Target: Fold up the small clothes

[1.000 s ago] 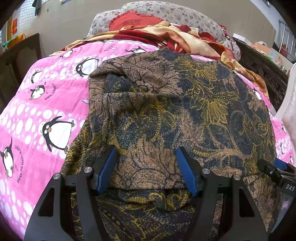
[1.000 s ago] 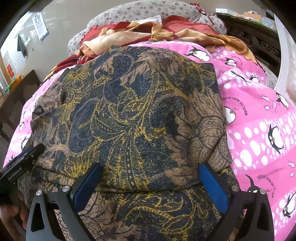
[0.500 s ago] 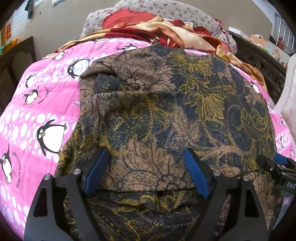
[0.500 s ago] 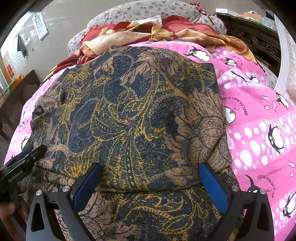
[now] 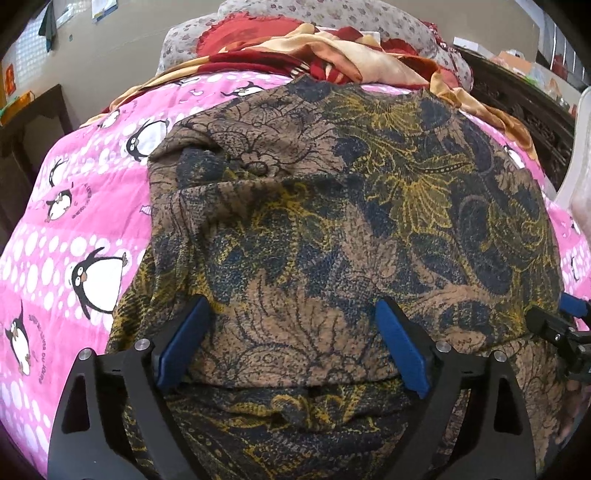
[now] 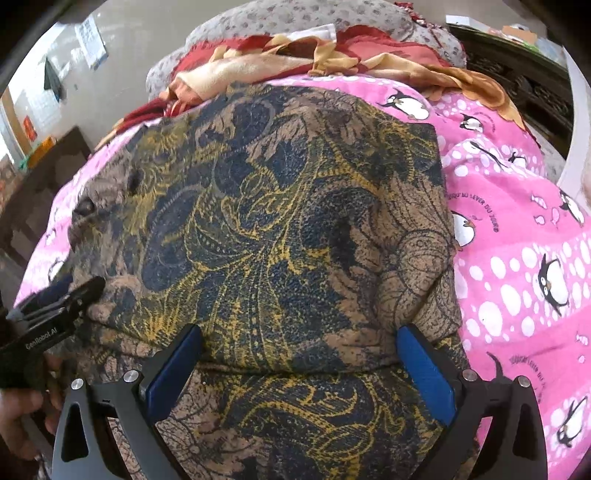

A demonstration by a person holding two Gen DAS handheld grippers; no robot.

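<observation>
A brown garment with navy and yellow floral print point(image 5: 332, 221) lies spread on a pink penguin-print bedspread point(image 5: 74, 229); it also fills the right wrist view point(image 6: 277, 229). A folded edge runs across it near both grippers. My left gripper point(image 5: 291, 332) is open, its blue pads just over the near folded layer, holding nothing. My right gripper point(image 6: 299, 354) is open wide over the near fold, also empty. Each gripper shows at the edge of the other's view: the right one point(image 5: 561, 328), the left one point(image 6: 55, 306).
A heap of red, cream and orange cloth point(image 5: 332, 51) and a grey floral pillow point(image 5: 332, 14) lie at the head of the bed. Dark carved wooden furniture point(image 6: 517, 70) stands at the right, a dark wooden table point(image 5: 33, 110) at the left.
My left gripper's jaws have opened wider and it has drawn back slightly from the garment. The right gripper has stayed still and open. The garment has not moved.
</observation>
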